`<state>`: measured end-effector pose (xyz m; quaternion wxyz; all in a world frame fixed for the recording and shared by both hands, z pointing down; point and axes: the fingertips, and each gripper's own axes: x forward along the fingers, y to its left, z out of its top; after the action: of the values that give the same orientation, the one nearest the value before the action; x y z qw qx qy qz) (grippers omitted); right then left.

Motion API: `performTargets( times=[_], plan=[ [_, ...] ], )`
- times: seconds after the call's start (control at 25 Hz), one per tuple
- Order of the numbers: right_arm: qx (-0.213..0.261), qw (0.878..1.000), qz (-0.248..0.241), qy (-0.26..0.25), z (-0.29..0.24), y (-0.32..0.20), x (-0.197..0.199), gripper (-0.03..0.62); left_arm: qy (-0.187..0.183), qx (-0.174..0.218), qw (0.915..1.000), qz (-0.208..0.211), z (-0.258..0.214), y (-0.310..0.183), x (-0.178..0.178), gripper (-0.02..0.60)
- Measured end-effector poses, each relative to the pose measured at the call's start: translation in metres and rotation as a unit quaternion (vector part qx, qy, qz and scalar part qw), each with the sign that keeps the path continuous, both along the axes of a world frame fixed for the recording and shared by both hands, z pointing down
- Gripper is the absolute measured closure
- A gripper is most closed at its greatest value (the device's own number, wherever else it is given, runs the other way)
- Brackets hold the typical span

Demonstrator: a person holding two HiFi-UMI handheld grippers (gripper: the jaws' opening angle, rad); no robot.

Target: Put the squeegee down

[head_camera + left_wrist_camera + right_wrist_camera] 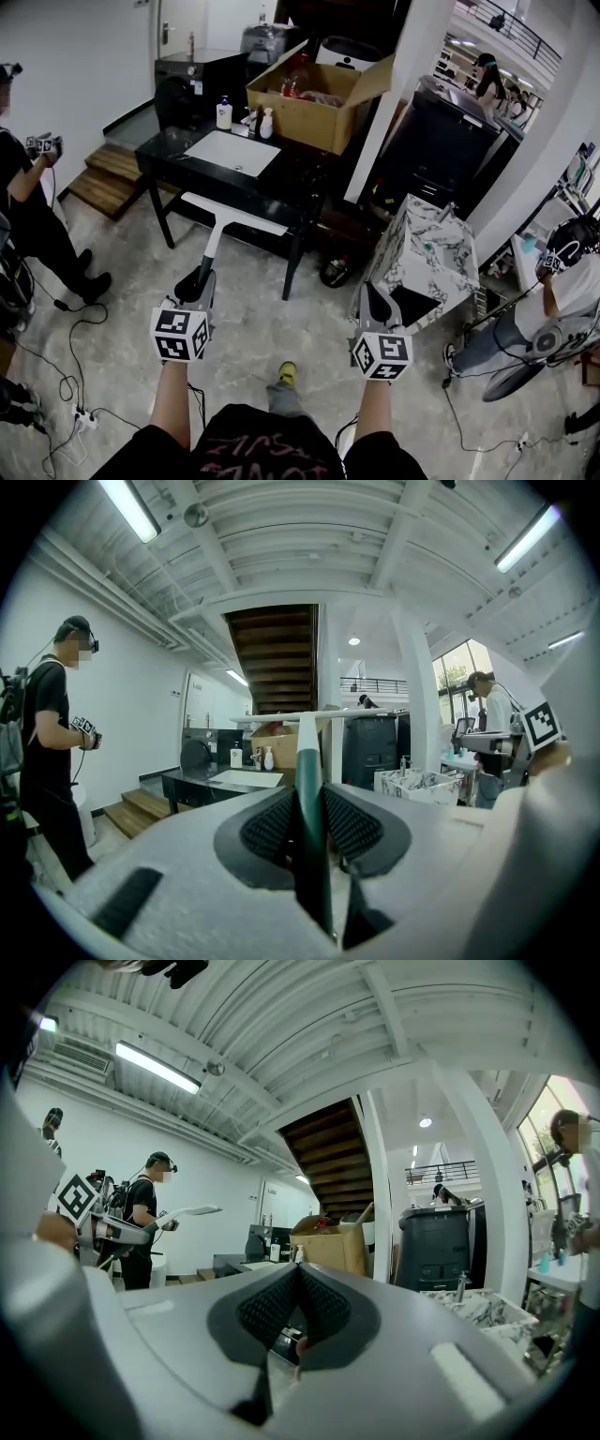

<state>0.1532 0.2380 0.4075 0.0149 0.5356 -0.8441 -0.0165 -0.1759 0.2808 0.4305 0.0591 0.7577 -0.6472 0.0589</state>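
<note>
The squeegee (232, 215) has a white blade and a green handle. My left gripper (200, 279) is shut on the handle and holds it out level above the floor, blade towards the black table (170, 150). In the left gripper view the green handle (309, 794) runs straight between the two dark pads, with the blade (281, 717) crosswise at its far end. My right gripper (372, 296) hangs alongside, shut, with nothing between its pads (274, 1309). From the right gripper view, the squeegee (192, 1211) shows at the left.
The black table carries a white basin (232, 152), soap bottles (224, 113) and a cardboard box (314, 105). A marble-patterned cabinet (428, 255) stands at the right. One person (23, 211) is at the left, another (558, 291) at the right. Cables (66, 328) trail over the tiled floor.
</note>
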Motion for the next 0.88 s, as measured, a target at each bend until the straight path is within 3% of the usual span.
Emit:
performTargets(
  times=[0.88],
  plan=[
    [-0.008, 1.0, 0.002, -0.005, 0.013, -0.137, -0.018, 0.583, -0.018, -0.017, 0.9997, 0.005, 0.008, -0.131, -0.019, 0.48]
  ],
)
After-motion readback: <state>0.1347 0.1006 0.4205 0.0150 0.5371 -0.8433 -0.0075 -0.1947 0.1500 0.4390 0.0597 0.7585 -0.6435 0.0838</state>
